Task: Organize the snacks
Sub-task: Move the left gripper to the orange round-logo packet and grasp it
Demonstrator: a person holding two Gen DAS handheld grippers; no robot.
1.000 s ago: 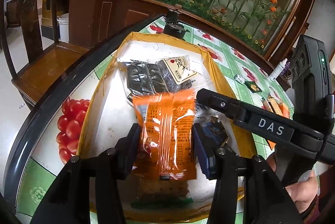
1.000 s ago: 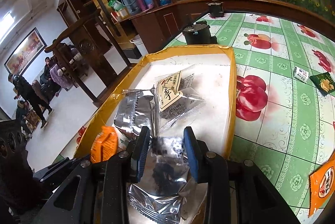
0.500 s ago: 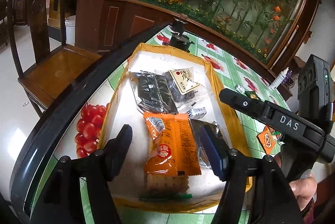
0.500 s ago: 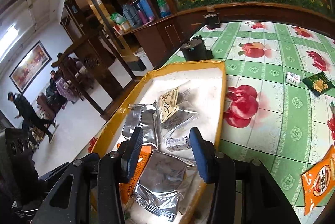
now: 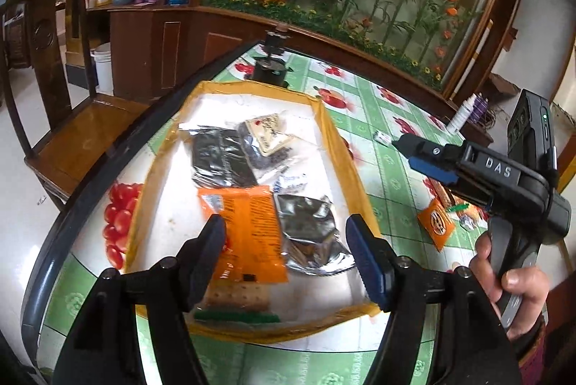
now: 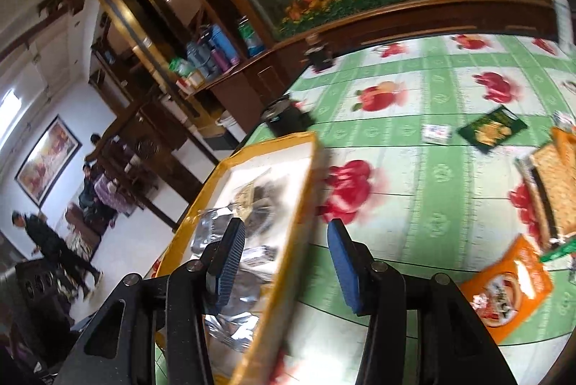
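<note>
A yellow-rimmed tray (image 5: pixel 338 147) with a white floor holds several snack packets. An orange packet (image 5: pixel 248 219) lies in it over a cracker pack, with a silver foil packet (image 5: pixel 309 226) beside it. My left gripper (image 5: pixel 288 255) hovers above these two, jaws opening, nothing between the pads. My right gripper (image 6: pixel 286 259) is open and empty over the tray's right rim (image 6: pixel 298 205). In the left wrist view the right gripper (image 5: pixel 405 152) reaches out past the tray, held by a hand (image 5: pixel 518 291). Another orange packet (image 6: pixel 504 291) lies loose on the tablecloth.
On the green fruit-print cloth lie a cracker pack (image 6: pixel 554 190), a dark green packet (image 6: pixel 493 129) and a small white packet (image 6: pixel 435 133). A black tin (image 5: pixel 270 68) stands behind the tray. A wooden chair (image 5: pixel 82 133) is left of the table's dark rim.
The left gripper let go of the orange packet, opened and drew up and back. The right gripper released the silver packet into the tray, opened, and swung right toward the tablecloth.
</note>
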